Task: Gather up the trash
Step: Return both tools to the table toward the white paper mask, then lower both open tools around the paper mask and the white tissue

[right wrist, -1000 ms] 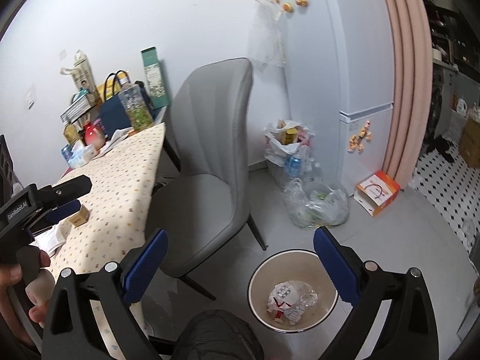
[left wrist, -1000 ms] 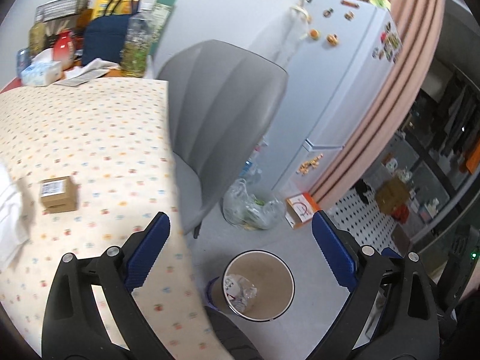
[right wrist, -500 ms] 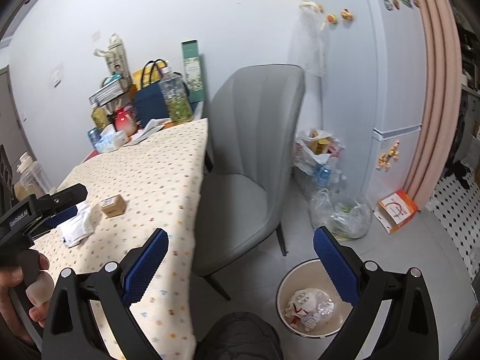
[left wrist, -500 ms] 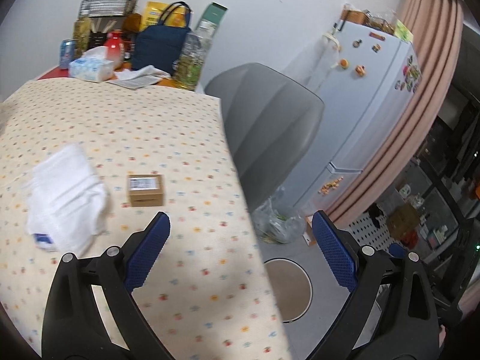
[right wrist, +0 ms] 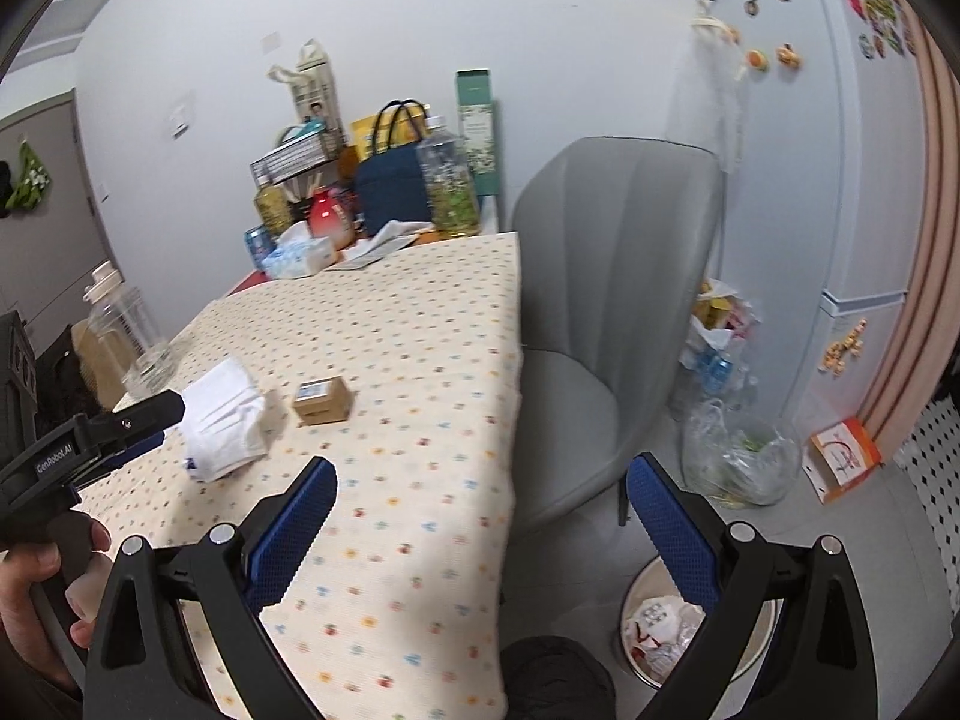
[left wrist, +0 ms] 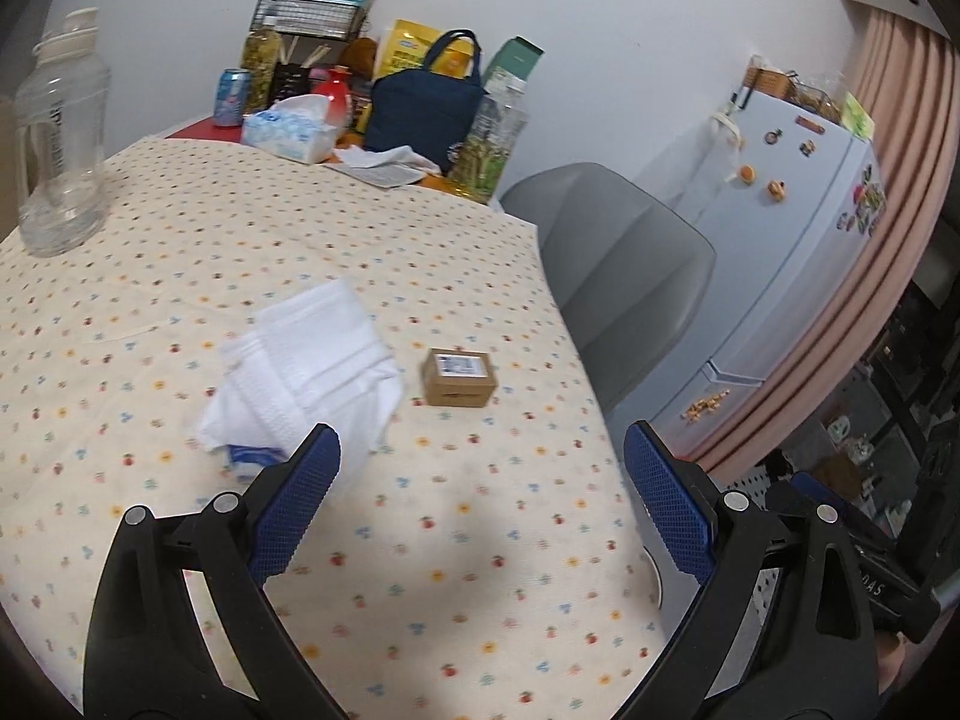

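Note:
A crumpled white tissue wad (left wrist: 312, 366) (right wrist: 225, 417) lies on the dotted tablecloth (left wrist: 420, 540), and a small brown cardboard box (left wrist: 460, 377) (right wrist: 321, 399) sits just right of it. My left gripper (left wrist: 480, 510) hovers open over the table, slightly nearer than both, with nothing between its fingers. In the right wrist view the left gripper (right wrist: 141, 417) reaches toward the tissue. My right gripper (right wrist: 480, 528) stands open above the table's near right edge. On the floor a round bin (right wrist: 678, 630) holds crumpled wrappers.
A grey chair (right wrist: 606, 312) stands between the table and a white fridge (right wrist: 828, 150). A clear plastic bottle (left wrist: 60, 138), a tissue pack (left wrist: 288, 135), a navy bag (left wrist: 420, 102) and jars crowd the table's far end. Plastic bags (right wrist: 738, 456) lie on the floor.
Both grippers have swung left and up from the floor bin toward the tabletop. The tissue wad and the box now lie in front of the left gripper. Both stay open.

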Motion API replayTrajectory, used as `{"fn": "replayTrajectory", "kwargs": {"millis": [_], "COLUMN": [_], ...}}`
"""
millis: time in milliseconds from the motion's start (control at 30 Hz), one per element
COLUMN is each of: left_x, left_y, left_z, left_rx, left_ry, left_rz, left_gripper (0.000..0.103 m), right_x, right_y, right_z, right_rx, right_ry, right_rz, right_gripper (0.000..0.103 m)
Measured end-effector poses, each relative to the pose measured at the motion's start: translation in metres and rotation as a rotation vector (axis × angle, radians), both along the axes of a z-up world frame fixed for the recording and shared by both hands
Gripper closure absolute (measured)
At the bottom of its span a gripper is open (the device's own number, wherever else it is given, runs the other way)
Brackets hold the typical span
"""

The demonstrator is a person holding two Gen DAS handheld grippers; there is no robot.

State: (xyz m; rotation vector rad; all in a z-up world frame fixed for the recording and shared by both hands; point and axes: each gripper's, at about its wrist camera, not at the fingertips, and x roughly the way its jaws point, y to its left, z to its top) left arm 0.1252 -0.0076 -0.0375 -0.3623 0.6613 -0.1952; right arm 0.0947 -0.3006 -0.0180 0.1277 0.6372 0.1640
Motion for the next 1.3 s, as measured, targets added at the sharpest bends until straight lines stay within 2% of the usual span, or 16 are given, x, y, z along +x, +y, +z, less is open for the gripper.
{"fn": "replayTrajectory", "kwargs": {"millis": [233,800,1033,1300], "left_x": [-0.011,-0.025,-0.022,-0.026], "left_y": [0.036,0.114,0.125,0.143], "left_z": [-0.007,-0.034,-0.045,-0.051], "left_rx": [-0.003,-0.02,-0.025,-0.032], "left_ry": [0.011,0.056,0.088,0.102], "left_rz": [0.067,0.21,0.226,0.279], "left_gripper": [0.009,0.009,0.021,0.027], "right_x": [0.008,0.037,0.054,0.064], "right_y": [0.036,0.119,0.159,0.209], "right_z": [0.002,-0.017,-0.03,-0.046], "right_rx": [-0.007,-0.021,-0.037,-0.072], "right_ry": [-0.005,0.066,0.113,0.16], "right_rz": [0.085,0.274,0.356,0.462], "right_gripper": [0.01,0.029,0.03,0.031]}}
